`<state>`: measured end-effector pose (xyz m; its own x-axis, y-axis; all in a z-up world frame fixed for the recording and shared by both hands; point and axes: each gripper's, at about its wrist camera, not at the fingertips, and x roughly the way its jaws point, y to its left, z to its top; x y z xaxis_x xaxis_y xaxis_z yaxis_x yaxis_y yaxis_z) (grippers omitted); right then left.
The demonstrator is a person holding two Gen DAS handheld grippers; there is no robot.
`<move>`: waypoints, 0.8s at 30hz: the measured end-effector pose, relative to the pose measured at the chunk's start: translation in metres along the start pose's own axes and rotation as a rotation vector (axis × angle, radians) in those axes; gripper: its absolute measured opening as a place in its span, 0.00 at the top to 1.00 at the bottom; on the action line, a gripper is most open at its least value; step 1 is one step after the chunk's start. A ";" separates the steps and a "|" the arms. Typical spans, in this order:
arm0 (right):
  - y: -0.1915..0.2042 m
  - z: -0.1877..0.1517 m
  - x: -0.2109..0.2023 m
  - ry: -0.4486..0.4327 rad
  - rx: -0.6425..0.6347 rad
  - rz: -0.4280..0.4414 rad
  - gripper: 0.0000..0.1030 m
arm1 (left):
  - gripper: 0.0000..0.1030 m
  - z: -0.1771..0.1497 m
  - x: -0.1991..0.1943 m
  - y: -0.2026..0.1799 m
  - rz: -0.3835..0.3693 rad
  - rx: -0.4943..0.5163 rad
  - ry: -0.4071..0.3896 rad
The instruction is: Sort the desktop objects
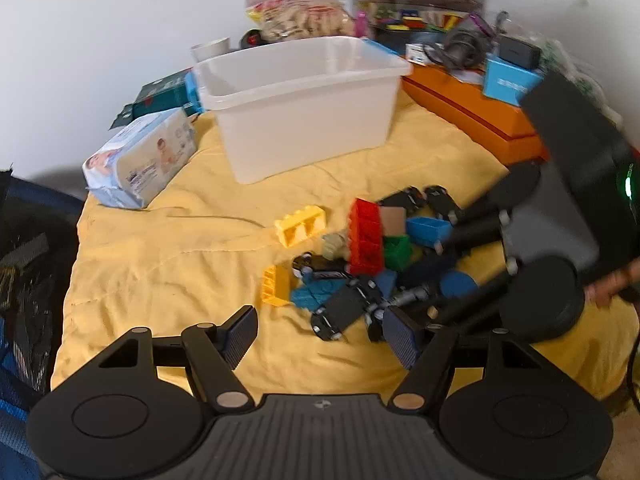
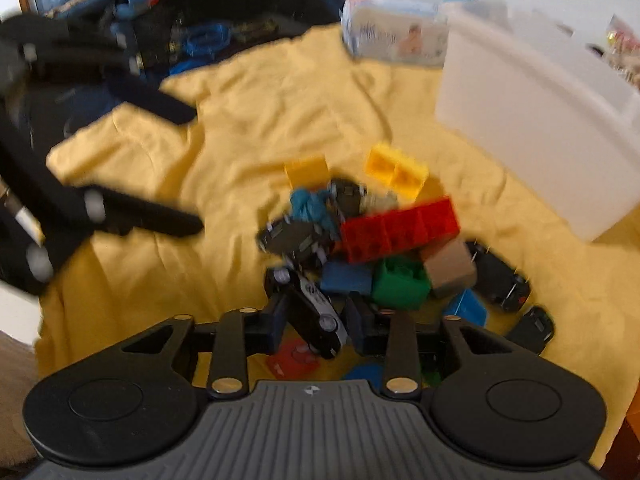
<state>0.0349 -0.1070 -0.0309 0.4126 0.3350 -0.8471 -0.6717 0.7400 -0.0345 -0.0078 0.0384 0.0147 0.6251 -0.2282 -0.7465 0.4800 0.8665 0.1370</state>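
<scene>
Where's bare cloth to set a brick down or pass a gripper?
Free: yellow cloth between the wipes pack, the white bin and the left hand-held gripper. A narrower strip lies between the bin and the yellow brick. Crowded: the pile of bricks and toy cars around the red brick, where the right hand-held gripper works.

Beyond my yellow cloth (image 1: pixel 168 264) I see a pack of baby wipes (image 1: pixel 140 160), an orange box (image 1: pixel 480 112) and a white cup (image 1: pixel 210 49).
</scene>
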 end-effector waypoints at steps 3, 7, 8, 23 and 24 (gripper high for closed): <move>0.020 -0.013 -0.015 -0.046 -0.091 0.043 0.79 | 0.30 0.000 0.004 0.012 -0.005 -0.059 0.000; 0.052 -0.035 -0.028 -0.091 -0.284 0.013 0.75 | 0.30 0.008 0.019 0.019 -0.071 -0.127 0.043; 0.049 -0.036 -0.031 -0.095 -0.252 0.056 0.72 | 0.30 0.011 0.023 0.015 -0.093 -0.130 0.055; 0.002 -0.071 -0.059 -0.148 0.145 0.168 0.65 | 0.61 0.027 0.062 -0.025 -0.216 -0.049 0.187; 0.000 -0.070 -0.058 -0.152 0.154 0.159 0.65 | 0.61 0.028 0.062 -0.028 -0.197 -0.052 0.195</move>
<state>-0.0326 -0.1673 -0.0189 0.4050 0.5293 -0.7455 -0.6386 0.7473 0.1837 0.0343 -0.0122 -0.0170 0.3903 -0.3095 -0.8671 0.5452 0.8366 -0.0532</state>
